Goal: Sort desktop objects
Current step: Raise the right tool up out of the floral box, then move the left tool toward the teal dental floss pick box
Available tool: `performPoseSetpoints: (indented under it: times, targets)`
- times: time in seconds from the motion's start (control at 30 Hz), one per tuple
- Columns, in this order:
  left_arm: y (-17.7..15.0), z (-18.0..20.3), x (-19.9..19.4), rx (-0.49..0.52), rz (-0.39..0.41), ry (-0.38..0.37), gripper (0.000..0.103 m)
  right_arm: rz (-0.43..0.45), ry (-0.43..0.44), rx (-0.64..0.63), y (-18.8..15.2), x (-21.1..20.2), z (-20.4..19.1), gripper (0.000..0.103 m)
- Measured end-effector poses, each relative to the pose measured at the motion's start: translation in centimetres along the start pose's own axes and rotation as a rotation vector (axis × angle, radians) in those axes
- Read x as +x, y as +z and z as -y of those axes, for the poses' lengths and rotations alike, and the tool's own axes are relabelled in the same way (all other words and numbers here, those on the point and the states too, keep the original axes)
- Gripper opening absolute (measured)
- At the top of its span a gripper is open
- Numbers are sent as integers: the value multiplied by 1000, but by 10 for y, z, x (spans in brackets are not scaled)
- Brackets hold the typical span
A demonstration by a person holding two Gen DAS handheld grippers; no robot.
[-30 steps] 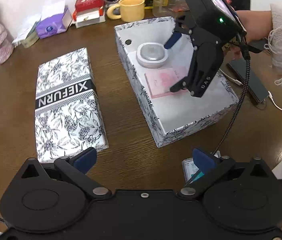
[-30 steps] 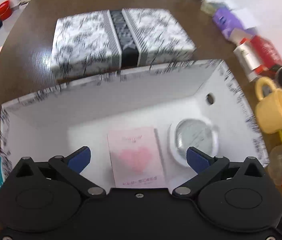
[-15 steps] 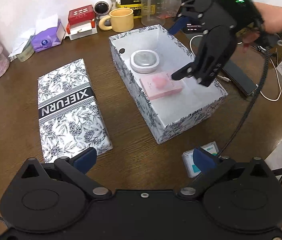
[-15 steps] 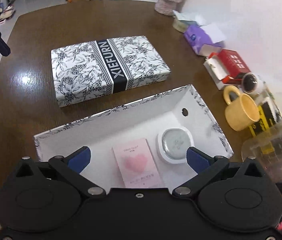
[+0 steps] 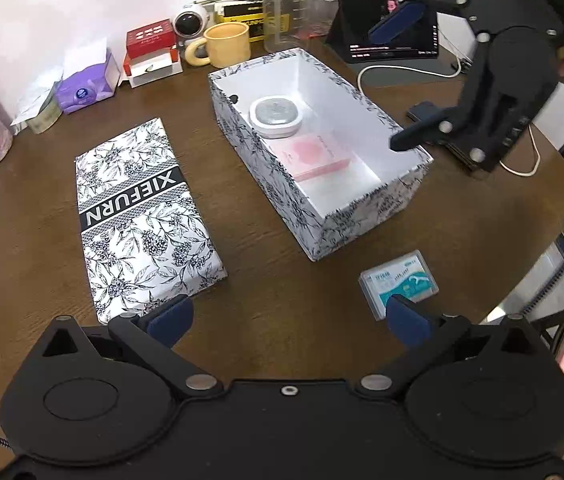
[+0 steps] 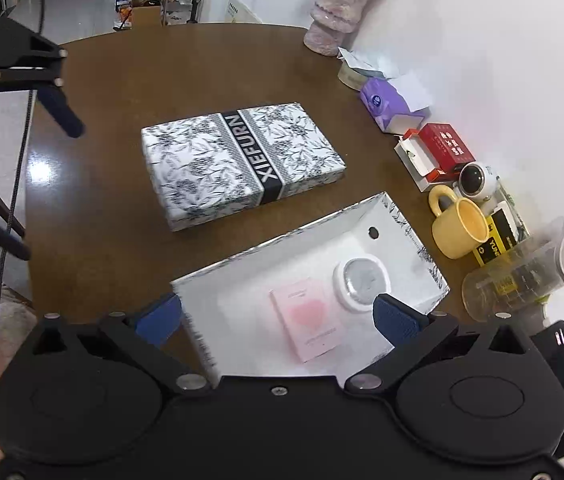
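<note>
The open floral-print box sits on the round wooden table as the collecting bin: a white round case and a pink heart-printed card box already lie side by side on its floor. Its lid, banded with "XIEFURN", rests flat well to the side, probably kept off so items can drop in. The right gripper hangs above the box's far rim, jaws spread and empty. The left gripper is likewise wide open, holding nothing, low over the table with a teal-and-white card pack just beside its right finger, likely the next pick. Its print is too small to read.
</note>
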State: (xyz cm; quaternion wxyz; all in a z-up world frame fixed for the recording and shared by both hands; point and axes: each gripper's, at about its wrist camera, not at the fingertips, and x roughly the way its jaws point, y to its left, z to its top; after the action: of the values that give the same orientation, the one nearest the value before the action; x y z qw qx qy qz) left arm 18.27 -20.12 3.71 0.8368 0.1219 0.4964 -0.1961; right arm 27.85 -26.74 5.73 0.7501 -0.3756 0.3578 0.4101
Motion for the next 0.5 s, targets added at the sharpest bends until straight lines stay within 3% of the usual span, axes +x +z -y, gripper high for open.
performPoseSetpoints:
  times: [0.5]
  targets:
    - [-23,19,-15,105,16,-21,103,35,-45,133,-29,-69,-67,103]
